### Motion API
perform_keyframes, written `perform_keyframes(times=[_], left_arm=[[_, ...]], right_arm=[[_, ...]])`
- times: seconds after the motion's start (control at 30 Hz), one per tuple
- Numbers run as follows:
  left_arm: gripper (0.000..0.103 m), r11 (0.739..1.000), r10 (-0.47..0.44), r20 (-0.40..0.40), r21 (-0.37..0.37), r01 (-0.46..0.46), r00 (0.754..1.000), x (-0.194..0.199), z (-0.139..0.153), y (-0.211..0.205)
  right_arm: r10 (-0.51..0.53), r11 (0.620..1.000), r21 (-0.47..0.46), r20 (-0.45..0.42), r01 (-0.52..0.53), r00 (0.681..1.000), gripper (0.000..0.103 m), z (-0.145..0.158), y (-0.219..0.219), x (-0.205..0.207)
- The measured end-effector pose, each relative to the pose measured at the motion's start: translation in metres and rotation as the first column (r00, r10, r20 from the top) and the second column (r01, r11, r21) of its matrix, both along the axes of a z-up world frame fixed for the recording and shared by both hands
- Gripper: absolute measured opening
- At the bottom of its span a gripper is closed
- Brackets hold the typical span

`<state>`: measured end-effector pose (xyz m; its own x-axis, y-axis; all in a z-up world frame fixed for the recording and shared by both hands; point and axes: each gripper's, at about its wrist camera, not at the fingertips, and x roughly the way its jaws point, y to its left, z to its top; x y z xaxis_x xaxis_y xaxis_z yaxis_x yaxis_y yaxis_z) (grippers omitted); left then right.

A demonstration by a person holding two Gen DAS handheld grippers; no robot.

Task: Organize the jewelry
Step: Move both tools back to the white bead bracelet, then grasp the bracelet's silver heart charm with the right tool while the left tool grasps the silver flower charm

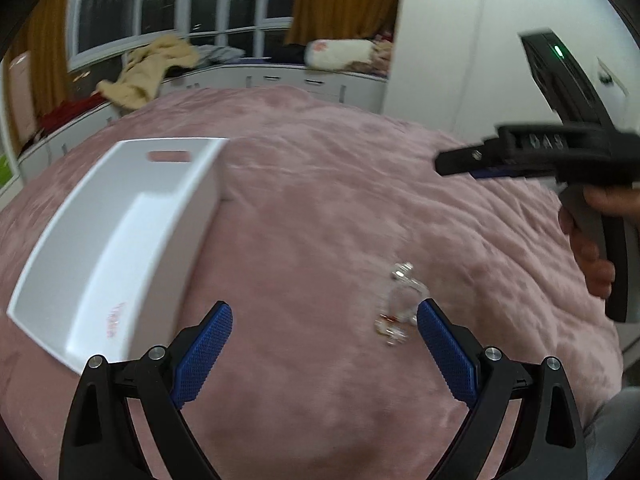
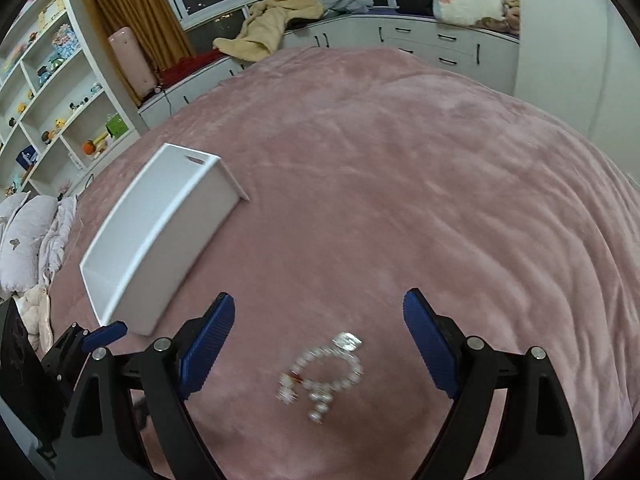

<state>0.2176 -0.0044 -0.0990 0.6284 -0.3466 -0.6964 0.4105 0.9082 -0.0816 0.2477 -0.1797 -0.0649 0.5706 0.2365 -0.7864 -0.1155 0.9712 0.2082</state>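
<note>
A beaded bracelet with small charms (image 2: 326,372) lies on the pink bedspread (image 2: 400,184), between and just ahead of my open right gripper (image 2: 318,306). In the left wrist view the bracelet (image 1: 396,306) lies beside the inner edge of the right finger of my open, empty left gripper (image 1: 324,312). A white open box with a handle slot (image 1: 120,236) rests on the bed to the left; it also shows in the right wrist view (image 2: 160,236). The right gripper (image 1: 444,164) appears from the side in the left wrist view, held by a hand.
White drawers (image 2: 424,44) with clothes and a plush toy run along the window behind the bed. Shelves (image 2: 56,92) with small items stand at the left. Pillows (image 2: 28,236) lie at the bed's left edge. A white wall (image 1: 472,40) is at the right.
</note>
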Motion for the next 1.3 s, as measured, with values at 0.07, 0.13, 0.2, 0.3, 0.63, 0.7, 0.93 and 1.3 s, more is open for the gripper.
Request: perform_keyframes(times=[0.07, 0.13, 0.2, 0.3, 0.63, 0.7, 0.93, 1.3], left_arm=[[0.095, 0.999, -0.032, -0.001, 0.022, 0.032, 0.999, -0.005, -0.009, -0.017], [0.095, 0.998, -0.053, -0.008, 0.033, 0.053, 0.999, -0.007, -0.017, -0.029], [0.095, 0.997, -0.065, -0.018, 0.045, 0.066, 0.998, -0.009, -0.027, -0.04], [0.095, 0.996, -0.071, -0.039, 0.059, 0.074, 0.997, -0.006, -0.042, -0.052], [0.082, 0.991, -0.059, -0.095, 0.112, 0.069, 0.994, 0.017, -0.088, -0.075], [0.078, 0.99, -0.066, -0.104, 0.12, 0.078, 0.992, 0.019, -0.095, -0.081], [0.063, 0.989, -0.071, -0.133, 0.12, 0.088, 0.988, 0.023, -0.113, -0.09], [0.022, 0.995, -0.067, -0.173, 0.066, 0.08, 0.983, 0.025, -0.112, -0.083]], right_arm=[[-0.007, 1.0, -0.009, -0.007, 0.007, 1.0, 0.085, -0.008, -0.007, -0.005], [-0.017, 1.0, -0.012, -0.013, 0.016, 1.0, 0.085, -0.018, -0.016, -0.009], [-0.027, 1.0, 0.001, -0.02, 0.027, 0.999, 0.084, -0.028, -0.02, -0.011], [-0.031, 0.999, 0.022, -0.038, 0.031, 0.999, 0.079, -0.046, -0.027, -0.01], [0.033, 0.999, -0.01, -0.103, -0.034, 0.994, 0.069, -0.106, -0.02, 0.008], [0.037, 0.999, -0.009, -0.106, -0.038, 0.994, 0.063, -0.113, -0.019, 0.012], [0.063, 0.998, 0.003, -0.096, -0.063, 0.993, 0.048, -0.13, -0.007, 0.023], [0.071, 0.997, -0.003, -0.068, -0.072, 0.995, 0.017, -0.131, -0.009, 0.024]])
